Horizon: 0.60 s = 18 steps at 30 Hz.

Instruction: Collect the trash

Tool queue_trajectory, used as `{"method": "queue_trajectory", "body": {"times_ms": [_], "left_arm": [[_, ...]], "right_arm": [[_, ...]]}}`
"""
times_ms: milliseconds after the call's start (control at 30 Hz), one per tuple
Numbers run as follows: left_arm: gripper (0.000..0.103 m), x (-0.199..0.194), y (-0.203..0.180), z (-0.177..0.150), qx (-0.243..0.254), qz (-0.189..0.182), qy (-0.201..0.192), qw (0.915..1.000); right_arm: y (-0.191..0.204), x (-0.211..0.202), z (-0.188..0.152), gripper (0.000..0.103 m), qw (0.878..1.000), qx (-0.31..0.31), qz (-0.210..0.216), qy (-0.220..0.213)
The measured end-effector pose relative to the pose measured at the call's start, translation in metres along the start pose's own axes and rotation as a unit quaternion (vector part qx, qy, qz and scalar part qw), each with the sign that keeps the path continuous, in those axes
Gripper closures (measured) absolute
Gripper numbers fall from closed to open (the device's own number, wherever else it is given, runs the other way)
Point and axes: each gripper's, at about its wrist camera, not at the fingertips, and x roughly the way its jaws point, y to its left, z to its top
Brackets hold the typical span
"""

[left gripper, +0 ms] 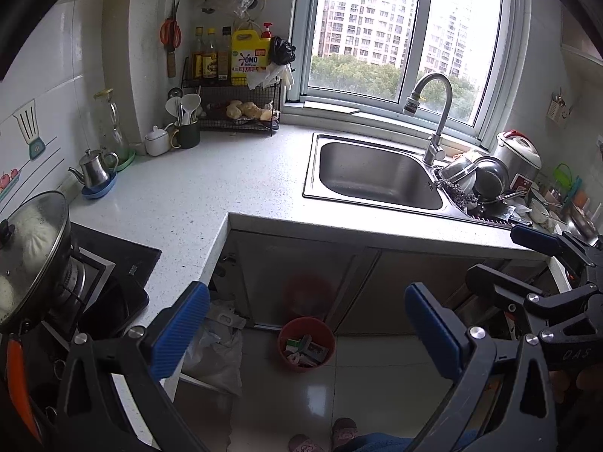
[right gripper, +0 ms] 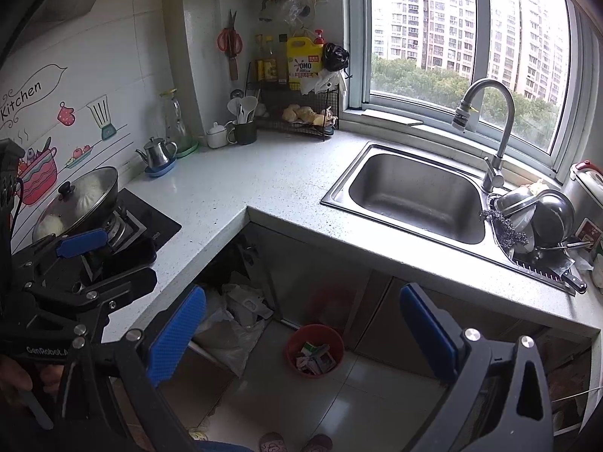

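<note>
While both tools hang spread and empty over the worktop [left gripper: 196,196] corner, the red bin [left gripper: 306,343] of trash [left gripper: 303,350] sits below between their fingers.

The left tool [left gripper: 307,331] and right tool [right gripper: 303,333] are near each other.

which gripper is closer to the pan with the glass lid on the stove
Left. The left gripper hovers open right in front of the lidded pan, just off the stove edge. The right gripper is open too, far across by the sink side.

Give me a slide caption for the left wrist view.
Open left tongs above a red trash bin on the kitchen floor.
</note>
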Motion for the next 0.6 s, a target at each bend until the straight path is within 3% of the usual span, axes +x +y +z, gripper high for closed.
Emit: {"method": "queue_trajectory", "body": {"times_ms": [600], "left_arm": [[0.000, 0.0043, -0.0054, -0.0023, 0.002, 0.003, 0.007, 1.0000]], "right_arm": [[-0.0025, 0.0030, -0.0029, 0.001, 1.000, 0.003, 0.012, 0.011]]}}
